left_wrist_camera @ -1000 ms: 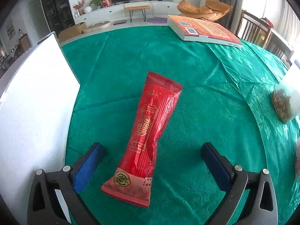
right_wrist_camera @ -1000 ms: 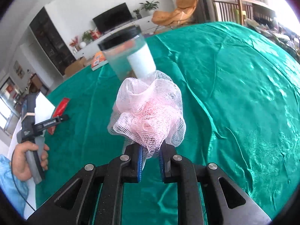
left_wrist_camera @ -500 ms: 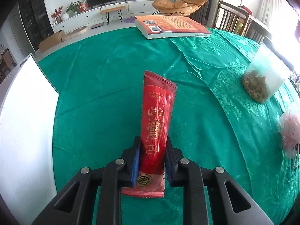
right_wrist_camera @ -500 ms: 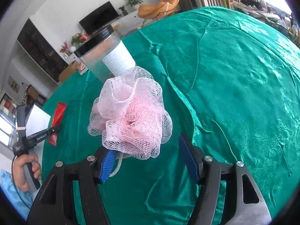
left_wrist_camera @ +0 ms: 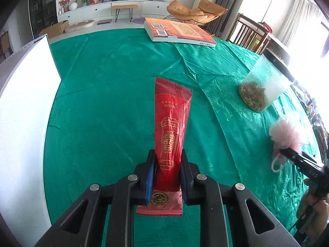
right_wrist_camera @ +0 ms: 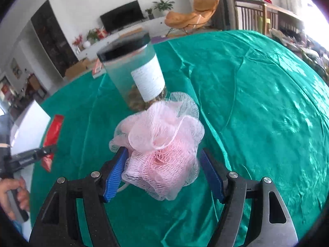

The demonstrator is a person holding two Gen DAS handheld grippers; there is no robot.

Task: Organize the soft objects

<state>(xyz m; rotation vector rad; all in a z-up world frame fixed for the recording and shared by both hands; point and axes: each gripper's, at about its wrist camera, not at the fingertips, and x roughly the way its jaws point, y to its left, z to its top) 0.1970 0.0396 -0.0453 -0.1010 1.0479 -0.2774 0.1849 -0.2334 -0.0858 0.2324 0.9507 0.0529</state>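
A long red snack packet [left_wrist_camera: 171, 127] stands up off the green tablecloth [left_wrist_camera: 107, 94], with my left gripper [left_wrist_camera: 167, 160] shut on its lower end. The packet's bottom seam pokes out behind the pads. In the right wrist view a pink mesh bath sponge [right_wrist_camera: 162, 150] rests on the cloth between the blue pads of my right gripper [right_wrist_camera: 163, 151]. Those jaws are opening and the right pad stands clear of the mesh. The same sponge [left_wrist_camera: 287, 133] shows at the right edge of the left wrist view. The red packet [right_wrist_camera: 53, 129] shows far left in the right wrist view.
A clear jar [right_wrist_camera: 135, 72] with a black lid and dried bits inside stands just beyond the sponge. An orange book [left_wrist_camera: 181, 33] lies at the table's far side. A white board [left_wrist_camera: 24, 107] lies along the left edge. A hand [right_wrist_camera: 12, 193] holds the left gripper's handle.
My left gripper went from wide open around the packet to shut on it and raised it. My right gripper let go of the sponge and spread its jaws.
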